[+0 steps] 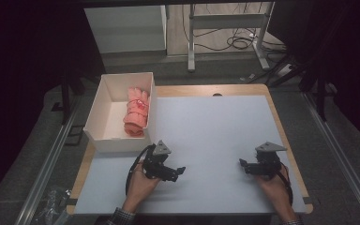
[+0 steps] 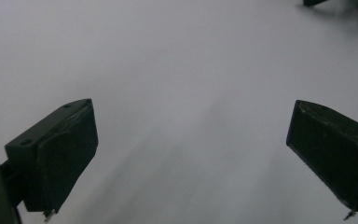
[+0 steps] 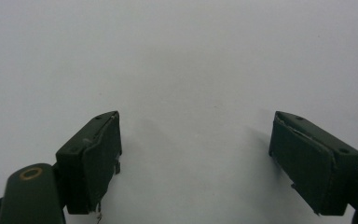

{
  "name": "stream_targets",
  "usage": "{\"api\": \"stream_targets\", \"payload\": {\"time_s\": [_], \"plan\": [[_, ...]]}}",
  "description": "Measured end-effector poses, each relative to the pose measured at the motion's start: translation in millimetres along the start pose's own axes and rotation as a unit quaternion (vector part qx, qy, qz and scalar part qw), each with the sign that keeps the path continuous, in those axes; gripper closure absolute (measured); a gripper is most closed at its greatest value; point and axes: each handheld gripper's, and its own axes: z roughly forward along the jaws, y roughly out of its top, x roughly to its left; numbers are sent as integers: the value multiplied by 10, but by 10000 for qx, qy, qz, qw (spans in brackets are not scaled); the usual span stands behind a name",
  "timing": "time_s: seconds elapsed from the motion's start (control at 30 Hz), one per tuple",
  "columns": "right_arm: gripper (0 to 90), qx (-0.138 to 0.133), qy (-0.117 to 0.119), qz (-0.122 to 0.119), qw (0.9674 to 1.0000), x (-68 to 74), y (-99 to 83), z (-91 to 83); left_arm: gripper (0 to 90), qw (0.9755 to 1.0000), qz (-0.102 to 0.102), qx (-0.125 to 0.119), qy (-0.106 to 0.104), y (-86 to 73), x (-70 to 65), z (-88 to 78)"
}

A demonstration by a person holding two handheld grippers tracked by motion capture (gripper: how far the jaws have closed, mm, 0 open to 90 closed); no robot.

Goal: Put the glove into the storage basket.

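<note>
The rolled pink cloth [image 1: 137, 112] lay in the white box [image 1: 98, 112], upper left, long axis up-frame, nearer the left gripper [image 1: 180, 170] (both grippers gaped empty); right gripper [image 1: 240, 162] well apart.

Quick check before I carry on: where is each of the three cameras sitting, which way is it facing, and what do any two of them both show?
High view: above the person's side, looking forward and down on the table, the box with the pink roll, both hands, left gripper and right gripper.
Left gripper view: rides the left gripper, looking along its open jaws at the bare mat.
Right gripper view: rides the right gripper, jaws open over the mat.
Shared: all three show the mat.
</note>
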Motion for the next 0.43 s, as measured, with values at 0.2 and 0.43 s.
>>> {"api": "stream_targets", "payload": {"time_s": [0.2,0.43], "plan": [[172,0,1,-1,10000,0,0,0,23,9996,62,227,139,-137,-8,144],[172,4,3,-8,10000,-2,-2,0,15,9986,141,419,300,-179,-44,227]]}}
